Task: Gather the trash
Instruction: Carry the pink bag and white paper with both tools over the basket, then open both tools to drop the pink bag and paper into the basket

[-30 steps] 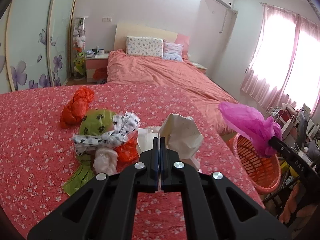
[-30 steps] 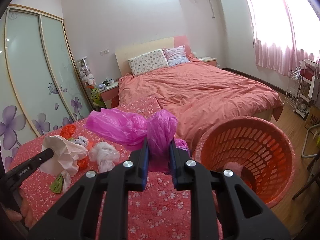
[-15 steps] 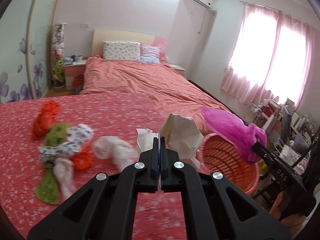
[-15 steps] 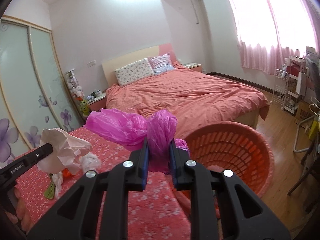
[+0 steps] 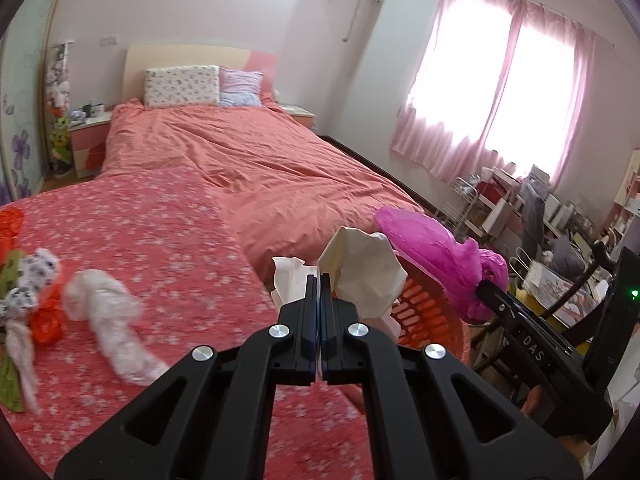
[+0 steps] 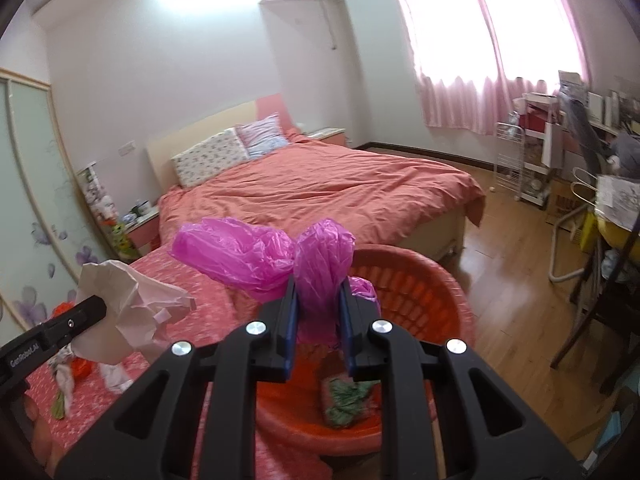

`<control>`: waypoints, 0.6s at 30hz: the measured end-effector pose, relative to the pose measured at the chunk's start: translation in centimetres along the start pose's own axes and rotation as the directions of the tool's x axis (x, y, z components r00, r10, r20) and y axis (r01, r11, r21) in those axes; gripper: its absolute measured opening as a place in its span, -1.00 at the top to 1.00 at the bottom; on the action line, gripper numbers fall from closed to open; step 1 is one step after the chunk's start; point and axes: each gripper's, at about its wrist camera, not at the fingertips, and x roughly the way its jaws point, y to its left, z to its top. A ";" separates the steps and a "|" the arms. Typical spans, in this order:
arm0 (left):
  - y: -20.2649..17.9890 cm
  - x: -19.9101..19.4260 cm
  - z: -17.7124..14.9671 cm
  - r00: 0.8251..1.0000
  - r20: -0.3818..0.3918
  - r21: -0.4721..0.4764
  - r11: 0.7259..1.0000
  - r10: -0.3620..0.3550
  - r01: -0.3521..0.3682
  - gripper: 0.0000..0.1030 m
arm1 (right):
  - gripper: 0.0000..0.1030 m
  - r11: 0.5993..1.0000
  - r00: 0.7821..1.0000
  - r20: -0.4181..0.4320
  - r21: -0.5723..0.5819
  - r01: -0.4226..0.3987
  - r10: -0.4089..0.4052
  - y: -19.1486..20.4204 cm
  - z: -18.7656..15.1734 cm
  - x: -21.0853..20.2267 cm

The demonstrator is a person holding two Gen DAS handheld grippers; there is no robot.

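My left gripper point(image 5: 319, 280) is shut on a crumpled white paper point(image 5: 362, 272), held over the right edge of the floral bedspread point(image 5: 160, 240). My right gripper point(image 6: 318, 288) is shut on a magenta plastic bag point(image 6: 320, 256) just above the near rim of the orange laundry basket point(image 6: 436, 280). The same bag point(image 5: 436, 252) hangs to the right in the left wrist view, over the basket point(image 5: 420, 312). The white paper point(image 6: 124, 300) and left gripper show at the left of the right wrist view. A green and pink scrap point(image 6: 346, 398) lies inside the basket.
Several loose bags remain on the bedspread at left: a pale pink one point(image 5: 108, 312), a paw-print one point(image 5: 28, 280), orange and green ones. A made bed point(image 6: 320, 192) lies beyond. A cluttered desk and chair point(image 6: 600, 240) stand at right on the wood floor.
Both grippers swung to the right with their loads. The basket has come under the magenta bag, and the trash pile has slid toward the left edge.
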 end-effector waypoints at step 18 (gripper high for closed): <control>-4.9 5.4 -0.7 0.992 -0.076 0.047 0.994 -0.096 0.100 0.98 | 0.63 0.995 0.998 -0.013 0.073 0.062 -0.061 -5.1 -0.4 3.2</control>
